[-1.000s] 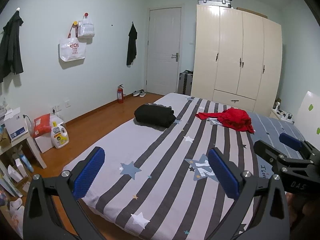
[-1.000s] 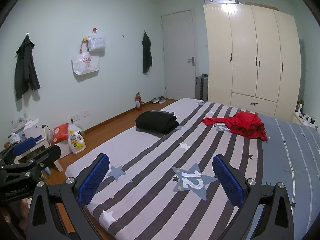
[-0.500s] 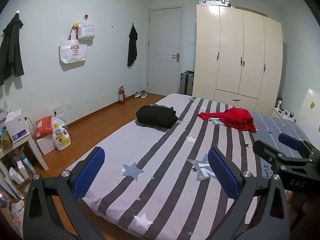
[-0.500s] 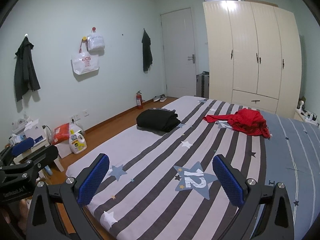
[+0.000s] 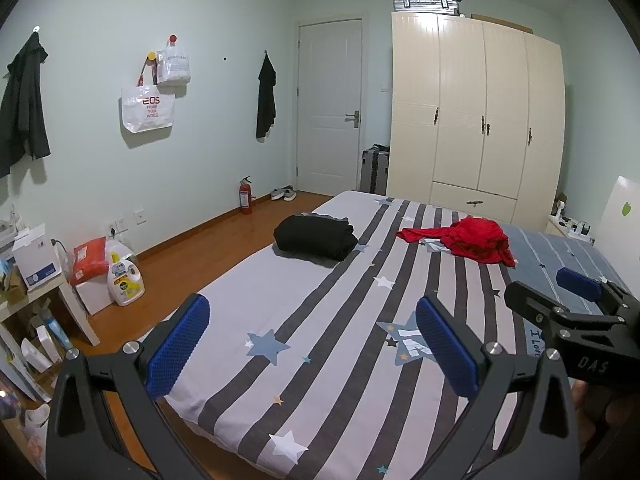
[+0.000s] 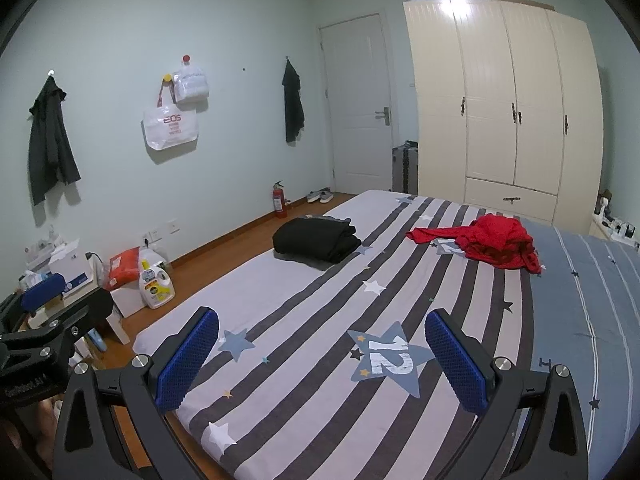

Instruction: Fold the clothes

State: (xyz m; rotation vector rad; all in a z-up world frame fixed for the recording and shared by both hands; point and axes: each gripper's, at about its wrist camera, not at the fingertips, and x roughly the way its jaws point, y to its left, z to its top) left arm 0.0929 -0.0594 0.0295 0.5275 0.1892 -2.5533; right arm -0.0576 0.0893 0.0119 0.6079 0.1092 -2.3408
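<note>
2 garments (image 5: 472, 240) on the bed (image 5: 320, 340), 2 empty grippers (image 5: 316, 340) spread.

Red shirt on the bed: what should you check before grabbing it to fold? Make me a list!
1. Left gripper open, nothing in it: ok.
2. Right gripper open, nothing in it: ok.
3. Red shirt in plain sight, nothing on top: ok.
4. Shirt spread flat: not ok, crumpled.
5. Bare striped bed in front for folding: ok.
6. Black folded pile apart from the shirt: ok.
</note>
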